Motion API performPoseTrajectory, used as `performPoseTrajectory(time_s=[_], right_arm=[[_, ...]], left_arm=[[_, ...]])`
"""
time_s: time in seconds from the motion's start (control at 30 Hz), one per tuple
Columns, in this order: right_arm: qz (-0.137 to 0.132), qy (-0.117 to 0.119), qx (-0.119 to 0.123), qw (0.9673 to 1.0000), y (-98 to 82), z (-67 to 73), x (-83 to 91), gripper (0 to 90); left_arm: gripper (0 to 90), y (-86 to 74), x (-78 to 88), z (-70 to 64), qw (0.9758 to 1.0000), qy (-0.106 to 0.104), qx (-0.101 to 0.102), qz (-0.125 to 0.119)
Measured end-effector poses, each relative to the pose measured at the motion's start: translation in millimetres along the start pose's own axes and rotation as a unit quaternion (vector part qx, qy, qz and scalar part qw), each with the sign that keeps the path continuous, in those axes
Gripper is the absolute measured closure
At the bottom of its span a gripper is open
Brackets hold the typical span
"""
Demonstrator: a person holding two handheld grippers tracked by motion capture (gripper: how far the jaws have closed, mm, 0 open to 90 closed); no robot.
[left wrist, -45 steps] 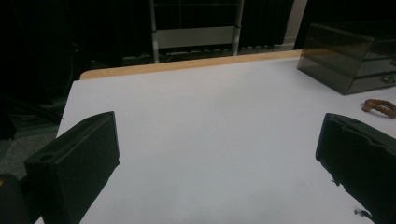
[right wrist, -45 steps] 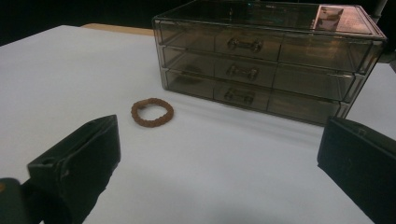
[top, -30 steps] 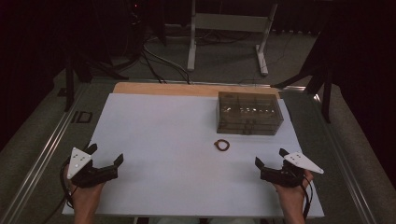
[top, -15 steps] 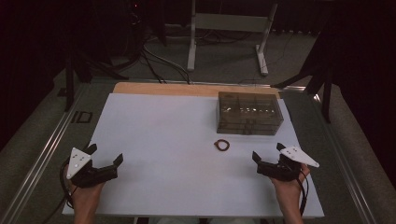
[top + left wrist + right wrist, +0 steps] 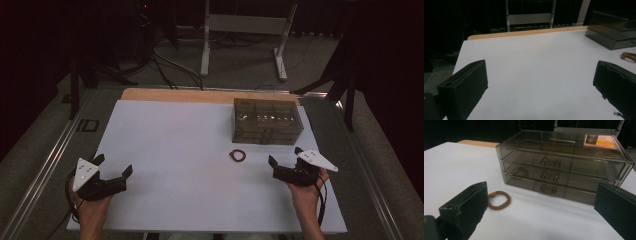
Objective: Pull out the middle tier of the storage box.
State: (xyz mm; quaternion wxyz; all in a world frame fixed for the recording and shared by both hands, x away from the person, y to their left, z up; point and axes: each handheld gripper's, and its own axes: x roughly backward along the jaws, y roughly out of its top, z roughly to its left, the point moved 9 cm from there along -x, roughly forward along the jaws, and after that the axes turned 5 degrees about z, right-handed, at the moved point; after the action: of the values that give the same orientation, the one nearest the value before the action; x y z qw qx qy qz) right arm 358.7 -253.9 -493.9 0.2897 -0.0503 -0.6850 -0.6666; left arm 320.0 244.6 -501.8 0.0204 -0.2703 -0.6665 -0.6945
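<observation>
A smoky see-through box with three drawers (image 5: 267, 121) stands at the back right of the white tabletop (image 5: 185, 145); all its drawers (image 5: 549, 177) look closed. A brown braided ring (image 5: 237, 155) lies flat just in front of its left end. My right gripper (image 5: 285, 155) is open and empty, a little to the right of the ring and in front of the box. The right gripper view has the ring (image 5: 499, 200) beside the left jaw and the box straight ahead. My left gripper (image 5: 114, 164) is open and empty at the front left, far from both.
A wooden strip (image 5: 175, 95) runs along the table's far edge. Metal rails (image 5: 45, 165) border the left side. A white metal stand (image 5: 245, 25) and cables sit on the floor behind. Bare white surface lies between the two grippers.
My right gripper has moved forward and slightly left, closer to the ring and the box. The left gripper has barely shifted.
</observation>
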Motion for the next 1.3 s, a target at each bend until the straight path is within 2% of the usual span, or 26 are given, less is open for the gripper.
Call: performPoseTrajectory(time_s=[0.43,0.9,1.3], right_arm=[[-0.005,-0.008,0.001,1.0000,8.9,-2.9,-11.8,0.0],[-0.005,-0.024,-0.006,0.9997,7.8,-11.2,-24.8,0.0],[0.001,-0.031,0.002,0.9995,10.5,-13.5,-37.6,0.0]], left_arm=[[1.0,0.4,0.3,0.3,1.0000,0.002,0.001,-0.002],[1.0,0.6,0.7,0.7,1.0000,0.003,0.002,-0.003],[1.0,0.8,0.9,1.0,1.0000,0.004,0.003,-0.005]])
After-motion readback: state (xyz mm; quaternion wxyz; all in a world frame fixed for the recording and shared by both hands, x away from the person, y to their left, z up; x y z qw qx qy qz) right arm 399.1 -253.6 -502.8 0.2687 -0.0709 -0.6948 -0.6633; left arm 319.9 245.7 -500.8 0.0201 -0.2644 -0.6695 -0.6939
